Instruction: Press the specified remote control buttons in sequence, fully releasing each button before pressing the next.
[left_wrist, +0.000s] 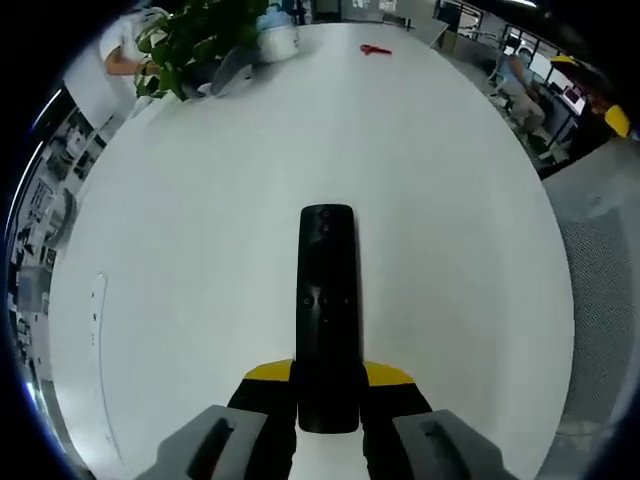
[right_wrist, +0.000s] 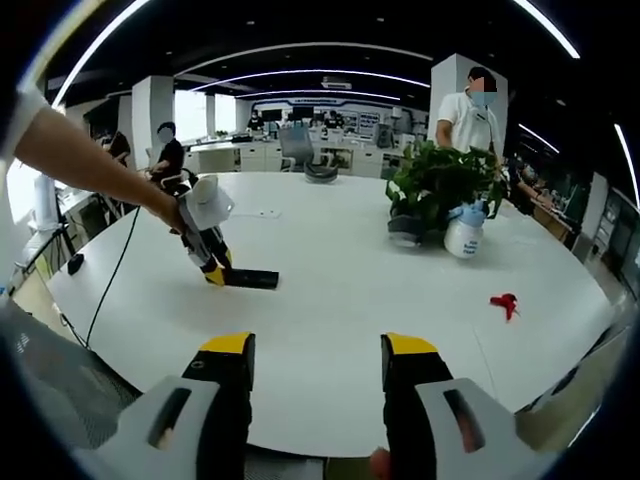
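A long black remote control (left_wrist: 328, 310) lies on the white table (left_wrist: 200, 260), pointing away from me in the left gripper view. My left gripper (left_wrist: 328, 385) is shut on the remote's near end, yellow tips on both sides of it. In the right gripper view the same remote (right_wrist: 250, 278) lies flat on the table (right_wrist: 360, 270), held by the left gripper (right_wrist: 212, 262) in a person's hand. My right gripper (right_wrist: 316, 362) hovers open at the table's near edge, well apart from the remote, with nothing between its jaws.
A potted green plant (right_wrist: 440, 185) and a white spray bottle (right_wrist: 464, 235) stand at the far side. A small red object (right_wrist: 503, 303) lies on the table at the right. Office chairs, desks and several people are beyond the table. A black cable (right_wrist: 115, 270) hangs off the left edge.
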